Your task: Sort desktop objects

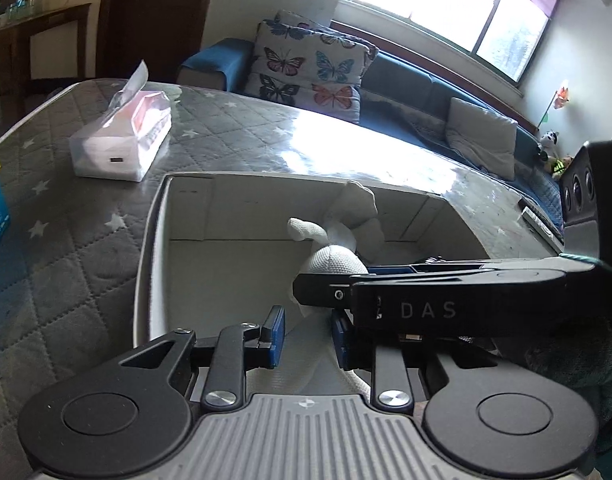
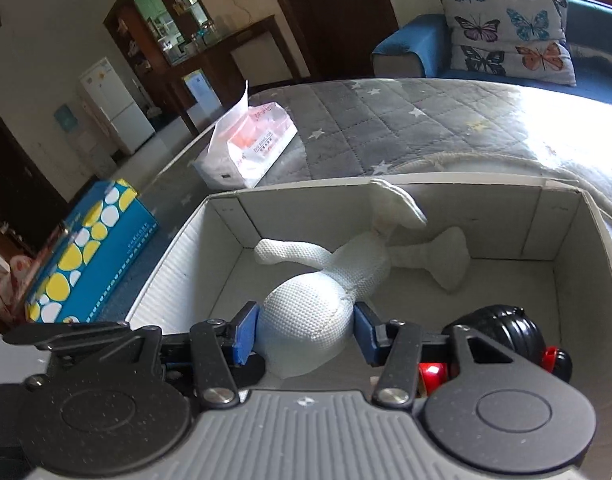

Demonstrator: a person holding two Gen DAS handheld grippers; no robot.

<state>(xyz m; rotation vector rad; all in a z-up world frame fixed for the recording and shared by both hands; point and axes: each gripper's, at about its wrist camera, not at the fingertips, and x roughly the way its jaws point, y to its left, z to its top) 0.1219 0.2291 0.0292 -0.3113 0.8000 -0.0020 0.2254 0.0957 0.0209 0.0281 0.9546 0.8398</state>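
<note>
A white knitted soft toy (image 2: 345, 268) lies inside an open white cardboard box (image 2: 178, 272) on a grey quilted table. My right gripper (image 2: 304, 334) is inside the box, its blue pads (image 2: 244, 332) on either side of the toy's round head. In the left wrist view the toy (image 1: 337, 256) lies in the box (image 1: 154, 240), with the right gripper's black finger crossing in front. My left gripper (image 1: 307, 338) hovers over the box's near part, open, with a strip of white fabric passing between the pads untouched.
A black and red object (image 2: 501, 336) lies in the box's near right corner. A soft tissue pack (image 1: 122, 140) (image 2: 250, 148) and a blue dotted tissue box (image 2: 90, 252) stand on the table to the left. A blue sofa with butterfly cushions (image 1: 306, 64) lies beyond.
</note>
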